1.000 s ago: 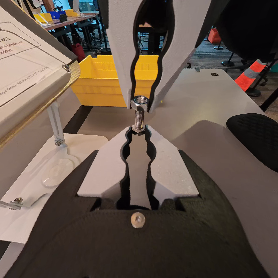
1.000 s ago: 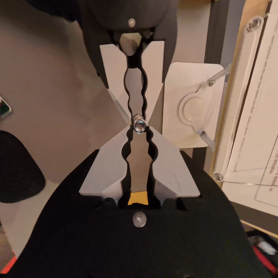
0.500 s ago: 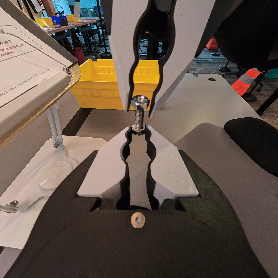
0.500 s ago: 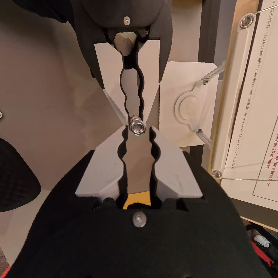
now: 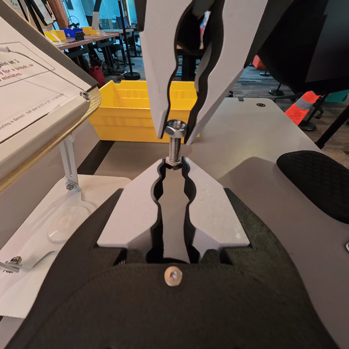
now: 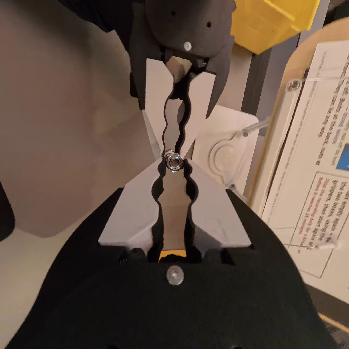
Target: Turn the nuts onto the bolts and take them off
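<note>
- Left wrist view: the left claw is closed on the bolt head, shank upright above the table; the nut sits at the very tip, barely threaded.
- Right wrist view: the right claw pinches the nut; whether it goes on or comes off cannot be told.

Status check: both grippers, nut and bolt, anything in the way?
Left gripper shut on bolt head. Right gripper shut on nut at bolt's tip. Nothing in the way.
</note>
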